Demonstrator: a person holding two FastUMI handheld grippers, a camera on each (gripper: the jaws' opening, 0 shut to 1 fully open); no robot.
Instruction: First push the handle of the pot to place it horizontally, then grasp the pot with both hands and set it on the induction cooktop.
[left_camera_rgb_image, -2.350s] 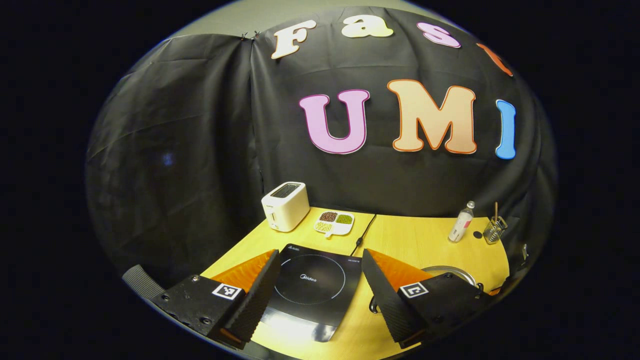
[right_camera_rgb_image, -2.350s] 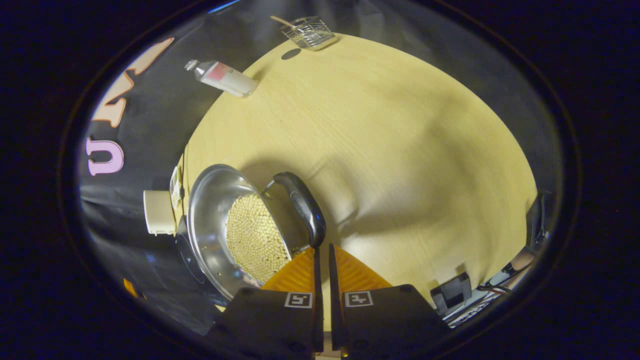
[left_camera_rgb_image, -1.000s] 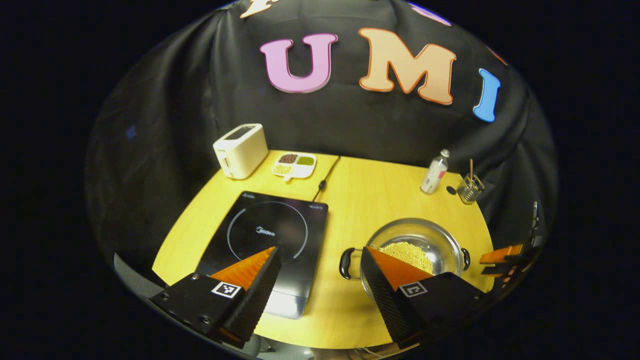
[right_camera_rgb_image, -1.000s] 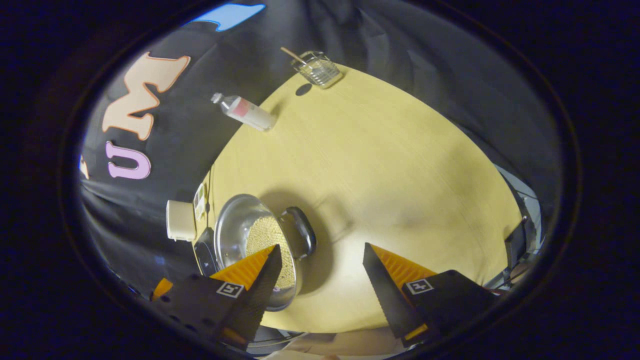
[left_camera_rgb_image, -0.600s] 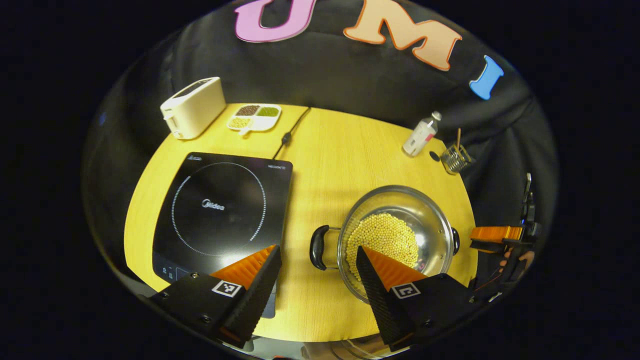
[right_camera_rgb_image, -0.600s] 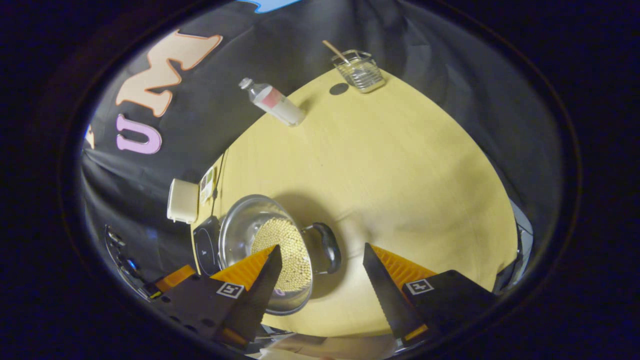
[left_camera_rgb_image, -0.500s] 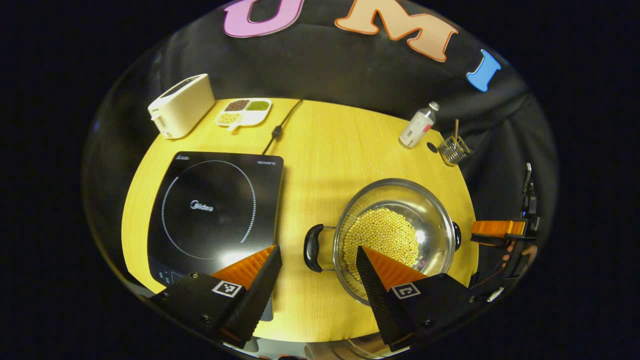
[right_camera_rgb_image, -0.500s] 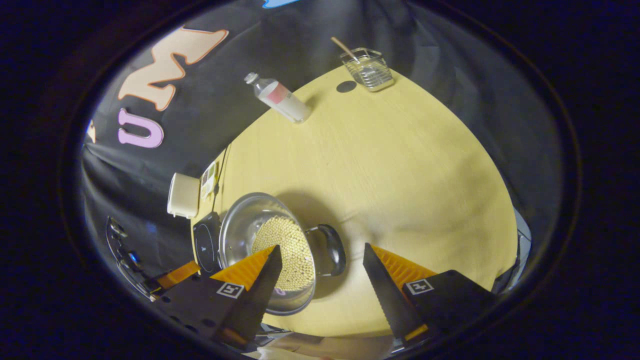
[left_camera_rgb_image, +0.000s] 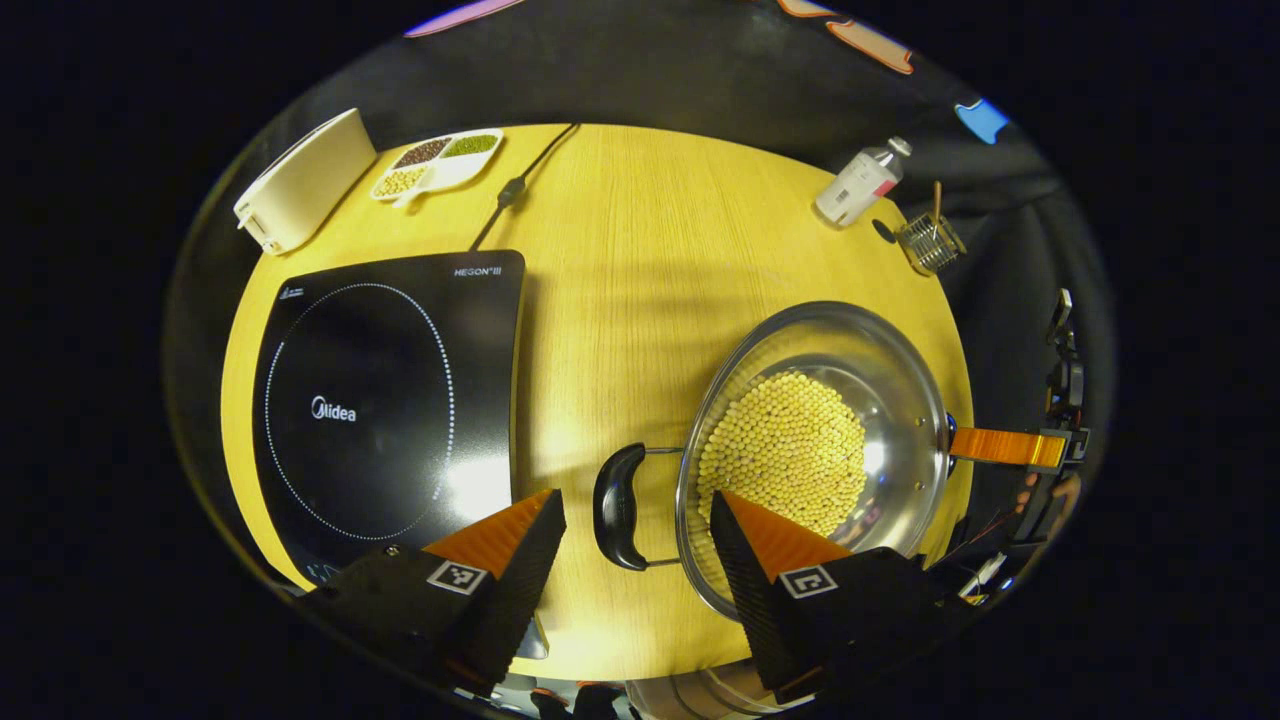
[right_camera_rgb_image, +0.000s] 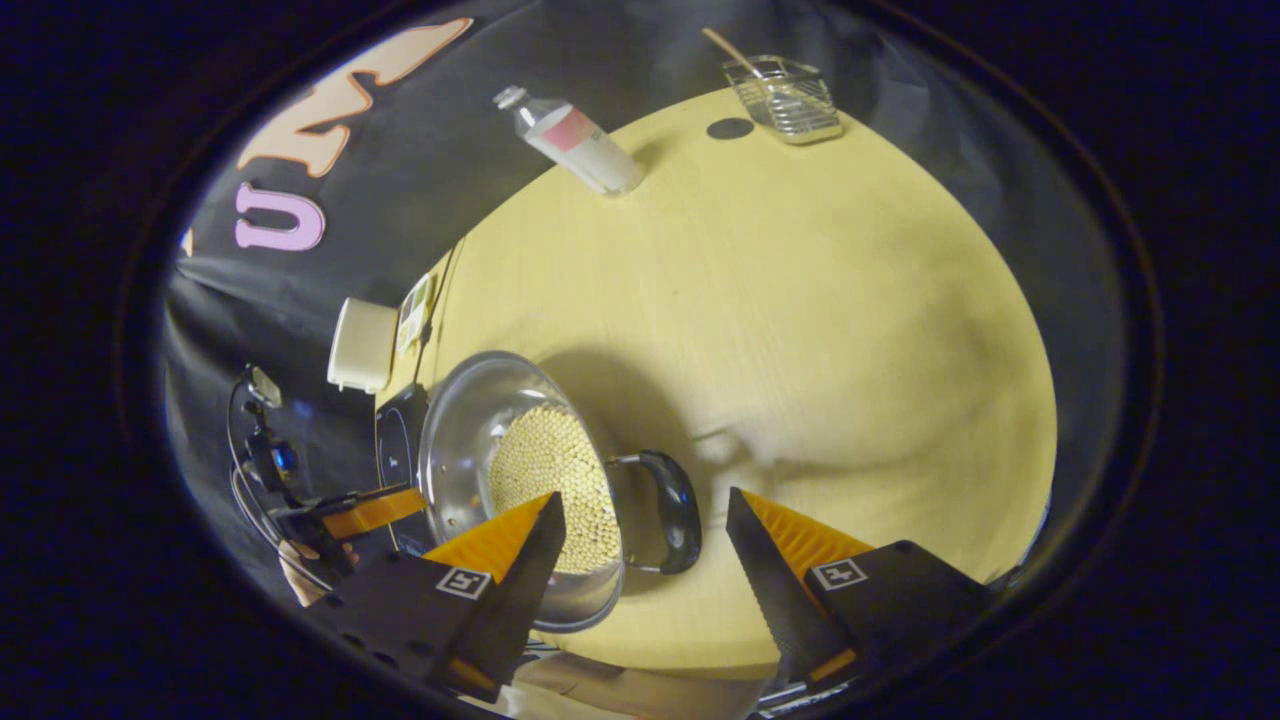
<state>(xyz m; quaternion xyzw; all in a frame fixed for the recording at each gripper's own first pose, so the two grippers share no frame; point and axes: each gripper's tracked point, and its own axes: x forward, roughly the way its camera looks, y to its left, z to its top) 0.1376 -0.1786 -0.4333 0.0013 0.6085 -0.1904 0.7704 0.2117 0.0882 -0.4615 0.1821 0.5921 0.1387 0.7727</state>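
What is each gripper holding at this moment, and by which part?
Nothing is held: the left gripper and the right gripper are both open, each with a pot handle between its fingers.

A: Place type? Quick.

B: Mock kitchen inside a recording booth, not a real home. My counter (left_camera_rgb_image: 640, 260) is a round yellow wood top with black cloth hung right behind it as the wall.

A: Kitchen cues?

B: Induction cooktop (left_camera_rgb_image: 385, 385) with its cord running off the back, a white toaster (left_camera_rgb_image: 300, 180), a divided dish of beans (left_camera_rgb_image: 435, 160), a steel pot (left_camera_rgb_image: 815, 455) holding yellow beans, a small bottle (left_camera_rgb_image: 860, 182), and a wire holder (left_camera_rgb_image: 930, 243) with a stick in it.

A: Booth cues?

B: Cloth all round, plus cabling and gear at the counter's edge.
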